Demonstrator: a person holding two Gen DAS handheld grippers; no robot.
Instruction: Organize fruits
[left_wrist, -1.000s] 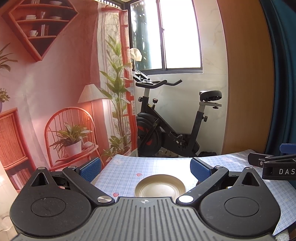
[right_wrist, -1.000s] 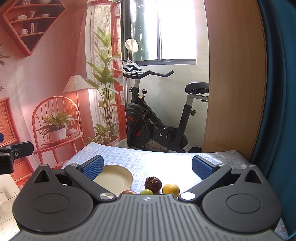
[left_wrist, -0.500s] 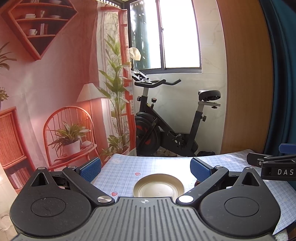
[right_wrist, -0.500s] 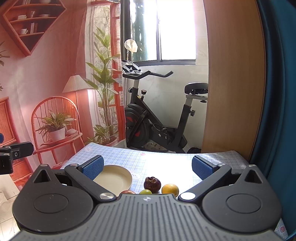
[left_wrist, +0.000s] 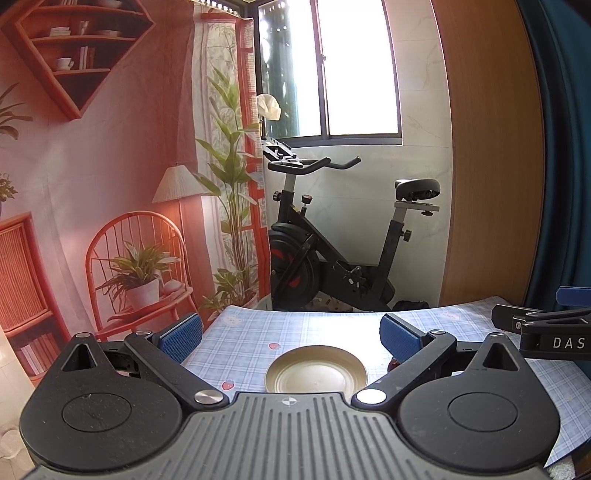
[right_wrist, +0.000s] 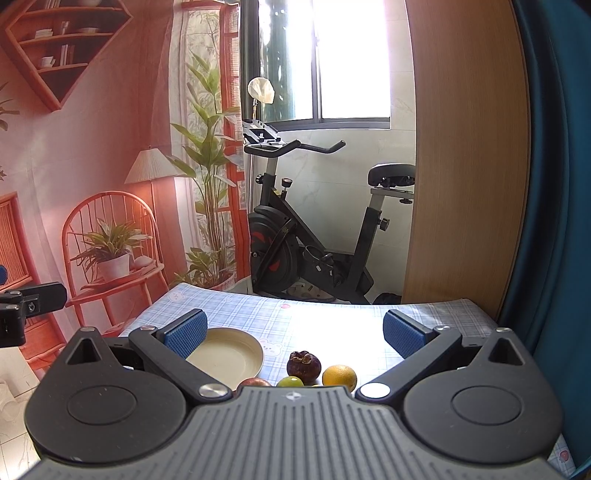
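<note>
A pale yellow plate (left_wrist: 316, 371) lies on the checked tablecloth, straight ahead of my left gripper (left_wrist: 291, 334), which is open and holds nothing. In the right wrist view the same plate (right_wrist: 232, 356) sits at the left. To its right lie a dark purple mangosteen (right_wrist: 303, 366), an orange (right_wrist: 340, 376), a green fruit (right_wrist: 290, 381) and a reddish fruit (right_wrist: 254, 382), the last two partly hidden by the gripper body. My right gripper (right_wrist: 295, 332) hovers above them, open and empty.
The table (right_wrist: 332, 317) carries a blue checked cloth with small prints. Beyond its far edge stand an exercise bike (left_wrist: 332, 251), a wooden panel (right_wrist: 461, 166) and a blue curtain (right_wrist: 554, 184). The right gripper's side (left_wrist: 546, 332) shows at the left view's right edge.
Both views have shifted slightly; the plate and fruits sit a little lower and nearer in frame. Both grippers stay open and nothing on the table has moved.
</note>
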